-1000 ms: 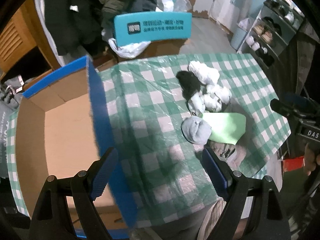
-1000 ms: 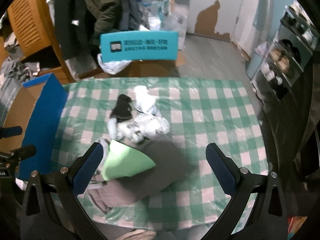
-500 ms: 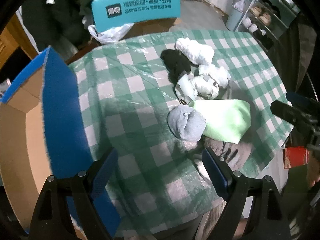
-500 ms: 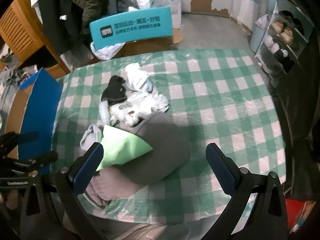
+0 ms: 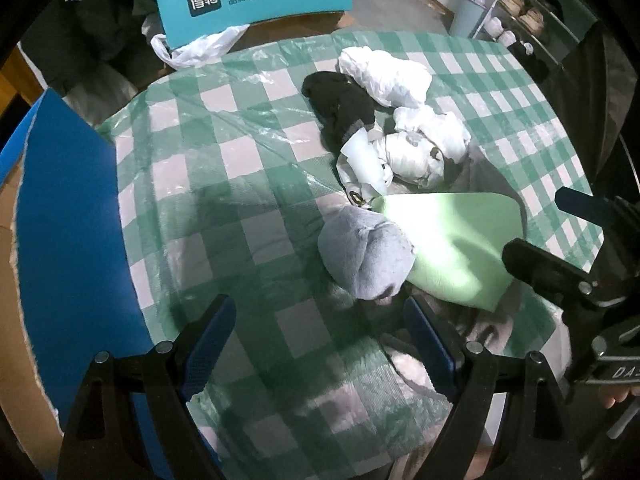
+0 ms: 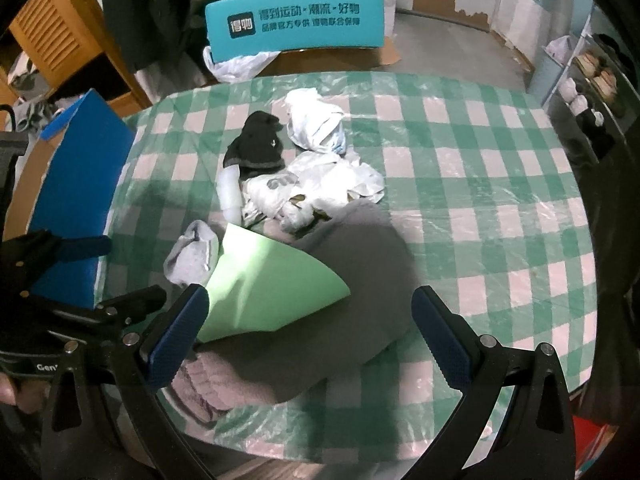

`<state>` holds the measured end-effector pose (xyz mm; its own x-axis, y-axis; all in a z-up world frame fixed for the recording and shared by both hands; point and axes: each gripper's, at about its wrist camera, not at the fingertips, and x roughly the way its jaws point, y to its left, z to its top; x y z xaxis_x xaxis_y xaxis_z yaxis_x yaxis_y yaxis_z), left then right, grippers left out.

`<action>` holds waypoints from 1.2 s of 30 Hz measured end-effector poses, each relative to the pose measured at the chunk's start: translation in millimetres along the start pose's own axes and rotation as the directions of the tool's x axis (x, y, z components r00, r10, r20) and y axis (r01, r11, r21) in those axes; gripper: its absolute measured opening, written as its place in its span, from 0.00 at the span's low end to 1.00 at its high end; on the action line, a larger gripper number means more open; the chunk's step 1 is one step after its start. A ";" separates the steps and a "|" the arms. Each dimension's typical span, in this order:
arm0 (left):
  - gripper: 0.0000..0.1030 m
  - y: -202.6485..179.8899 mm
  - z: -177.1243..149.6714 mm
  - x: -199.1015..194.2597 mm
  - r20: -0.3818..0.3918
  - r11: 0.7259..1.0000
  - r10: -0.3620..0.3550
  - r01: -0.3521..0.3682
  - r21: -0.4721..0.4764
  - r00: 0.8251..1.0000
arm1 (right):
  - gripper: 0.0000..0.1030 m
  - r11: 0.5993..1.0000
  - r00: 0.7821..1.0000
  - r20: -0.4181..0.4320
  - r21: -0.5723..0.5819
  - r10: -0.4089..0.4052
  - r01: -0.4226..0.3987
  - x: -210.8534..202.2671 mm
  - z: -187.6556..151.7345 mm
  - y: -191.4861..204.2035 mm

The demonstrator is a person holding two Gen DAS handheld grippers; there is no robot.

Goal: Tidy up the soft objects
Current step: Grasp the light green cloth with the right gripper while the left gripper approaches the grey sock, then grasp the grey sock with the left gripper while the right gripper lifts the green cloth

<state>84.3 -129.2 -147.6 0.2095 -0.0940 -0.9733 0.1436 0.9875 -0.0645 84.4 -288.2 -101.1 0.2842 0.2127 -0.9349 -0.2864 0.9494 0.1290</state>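
Observation:
A heap of soft things lies on the green checked tablecloth [image 5: 248,168]: a rolled grey sock [image 5: 366,254], a light green cloth [image 5: 456,240], a black sock [image 5: 340,106], white bundles [image 5: 416,144] and a dark grey garment [image 6: 352,280]. My left gripper [image 5: 320,338] hangs open just short of the grey sock, nothing between its fingers. My right gripper [image 6: 308,330] stands open above the green cloth [image 6: 268,284] and the grey garment. The right tool's fingers [image 5: 548,268] show at the right of the left wrist view.
A cardboard box with a blue wall [image 5: 68,240] stands at the table's left edge. A teal chair back [image 6: 296,20] with a white plastic bag [image 6: 236,66] is behind the table. Shoe shelves [image 6: 588,88] stand far right.
Both grippers moved closer to the heap. The left one swung right, away from the box and toward the grey sock. Both stayed open.

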 end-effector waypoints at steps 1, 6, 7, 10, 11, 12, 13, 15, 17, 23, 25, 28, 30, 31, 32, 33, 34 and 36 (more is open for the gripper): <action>0.85 -1.0 1.0 2.4 -0.003 1.000 -0.002 0.002 0.005 1.000 | 0.98 1.000 1.000 -0.004 -0.003 -0.001 0.001 3.2 0.6 0.8; 0.84 0.3 5.1 15.4 -0.019 1.000 0.013 -0.013 0.010 1.000 | 0.93 1.000 1.000 -0.030 -0.012 0.003 -0.003 19.9 3.5 1.6; 0.84 1.0 5.9 17.3 -0.023 1.000 0.008 -0.007 0.006 1.000 | 0.90 1.000 0.999 -0.036 -0.012 0.005 -0.006 22.5 4.2 1.0; 0.84 2.8 7.2 22.0 -0.034 1.000 -0.008 0.008 -0.004 0.999 | 0.78 1.000 0.999 -0.051 -0.022 0.011 -0.012 29.7 5.1 1.2; 0.84 2.2 7.8 22.7 -0.035 1.000 -0.012 0.011 -0.002 0.999 | 0.71 1.000 0.998 -0.055 -0.027 0.015 -0.017 31.8 5.3 1.4; 0.84 1.0 8.1 23.3 -0.033 1.000 -0.011 0.011 0.001 0.999 | 0.67 0.999 0.998 -0.060 -0.032 0.025 -0.027 33.5 5.2 1.6; 0.84 0.6 8.3 23.8 -0.033 1.000 -0.011 0.011 0.004 0.999 | 0.59 0.999 0.997 -0.066 -0.037 0.035 -0.037 34.6 5.0 1.9; 0.84 -1.0 9.2 25.1 -0.038 1.000 -0.017 0.018 0.012 0.999 | 0.46 0.998 0.996 -0.071 -0.044 0.052 -0.055 35.0 5.4 3.4; 0.84 -2.7 10.1 26.2 -0.041 1.000 -0.020 0.020 0.016 0.999 | 0.27 0.996 0.996 -0.064 -0.055 0.064 -0.067 32.8 6.2 5.4; 0.84 -4.7 14.0 24.8 -0.045 0.999 -0.048 0.049 0.012 0.998 | 0.11 0.995 0.997 -0.035 -0.070 0.069 -0.071 21.9 10.6 4.6; 0.84 -6.0 15.8 24.6 -0.045 0.998 -0.066 0.066 0.008 0.997 | 0.10 0.995 0.997 -0.022 -0.058 0.078 -0.079 17.5 12.7 1.1; 0.85 -9.2 18.4 30.8 -0.054 0.997 -0.070 0.071 0.009 0.996 | 0.08 0.995 0.996 -0.009 -0.056 0.086 -0.086 12.4 14.5 -1.1; 0.84 -11.5 19.2 36.7 -0.065 0.998 -0.067 0.067 0.010 0.996 | 0.08 0.995 0.997 0.003 -0.060 0.082 -0.081 9.4 15.3 -1.1; 0.84 -12.2 19.7 39.7 -0.070 0.998 -0.066 0.067 0.008 0.995 | 0.08 0.995 0.997 0.010 -0.060 0.081 -0.080 7.3 15.3 -1.9; 0.85 -12.8 20.2 42.1 -0.073 0.997 -0.070 0.071 0.006 0.995 | 0.08 0.995 0.996 0.017 -0.060 0.085 -0.084 4.8 15.7 -2.7; 0.84 -13.1 21.0 43.5 -0.073 0.997 -0.076 0.077 0.004 0.994 | 0.08 0.994 0.996 0.020 -0.059 0.089 -0.088 3.5 16.2 -3.5; 0.84 -13.1 21.4 44.4 -0.070 0.997 -0.082 0.082 0.002 0.994 | 0.07 0.994 0.995 0.024 -0.056 0.094 -0.093 1.9 15.7 -4.5; 0.71 -12.8 21.6 44.8 -0.063 0.995 -0.098 0.098 -0.003 0.993 | 0.07 0.993 0.994 0.029 -0.056 0.102 -0.100 -0.5 15.6 -4.6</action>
<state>112.7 -148.8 -185.6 0.1329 -0.1821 -0.9743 0.1609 0.9739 -0.1601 99.9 -289.1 -96.1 0.2803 0.3153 -0.9067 -0.3640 0.9089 0.2036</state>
